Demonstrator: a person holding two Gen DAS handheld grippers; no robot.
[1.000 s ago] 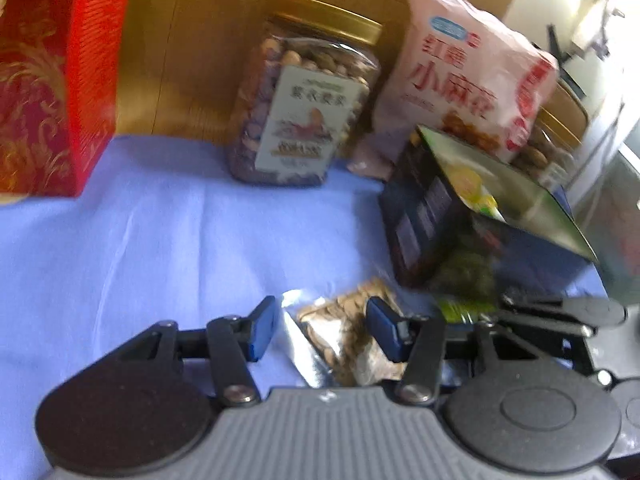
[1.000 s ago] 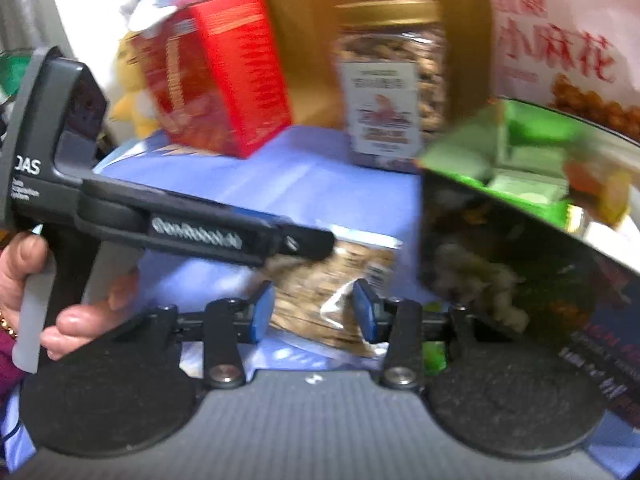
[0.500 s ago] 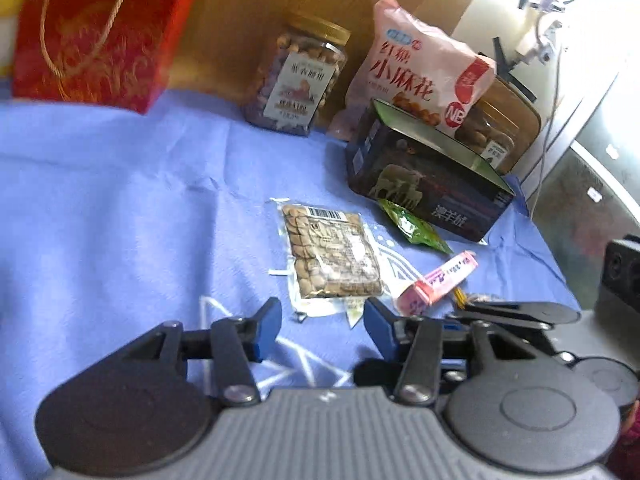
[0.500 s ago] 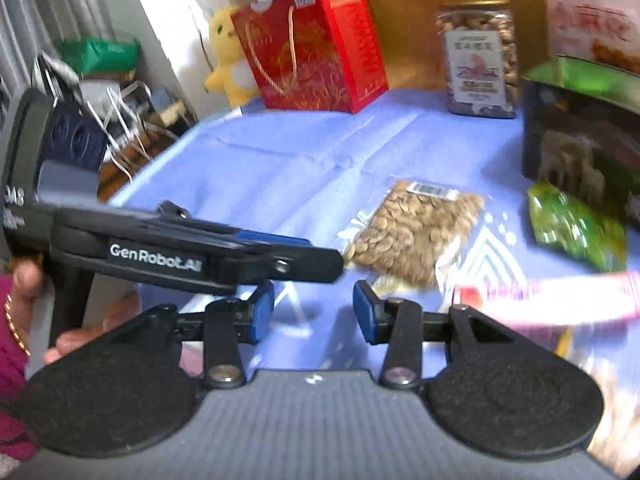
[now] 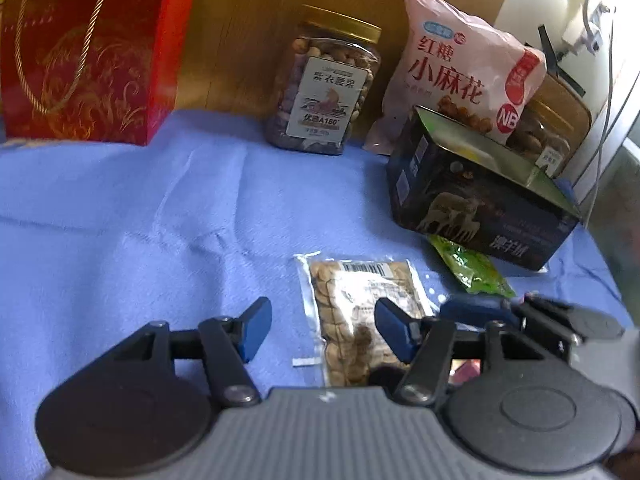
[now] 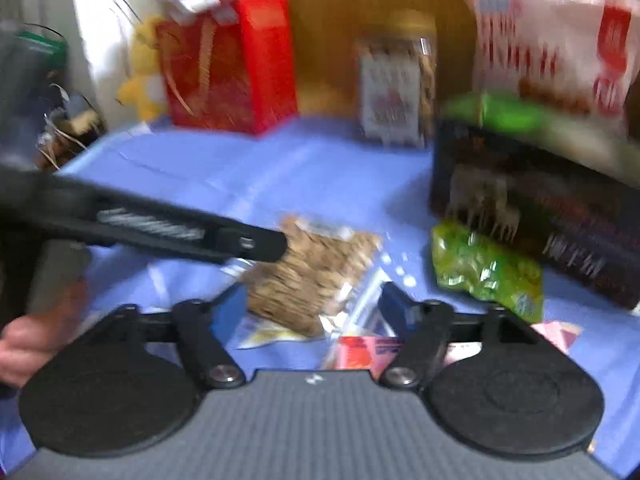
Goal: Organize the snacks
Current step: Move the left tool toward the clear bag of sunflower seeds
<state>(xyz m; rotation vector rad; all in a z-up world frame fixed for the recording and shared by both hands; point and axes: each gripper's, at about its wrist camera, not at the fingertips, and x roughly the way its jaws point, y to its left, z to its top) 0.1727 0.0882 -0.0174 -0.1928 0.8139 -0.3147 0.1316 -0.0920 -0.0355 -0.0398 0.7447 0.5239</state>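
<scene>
Now I see one clear nut packet (image 5: 362,316) flat on the blue cloth (image 5: 120,216), near its front edge. My left gripper (image 5: 320,330) and right gripper (image 6: 312,304) have both just been opening, nothing pinched. Beyond: one green pouch (image 5: 472,268), one dark box (image 5: 476,208), one pink bag (image 5: 460,68), one nut jar (image 5: 326,88), one red gift box (image 5: 88,48).

A lived-in home, by the look of it: a table under a blue cloth (image 5: 120,216) stands against a wood-panelled wall (image 5: 248,32), laden with shop-bought snacks, a red gift bag (image 5: 92,52) with a gold cord handle, a gold-lidded jar of nuts (image 5: 324,88) and a pink bag of fried dough twists (image 5: 460,68). A yellow plush toy (image 6: 142,72) sits beside the table's far corner, near bright window light and household clutter.
</scene>
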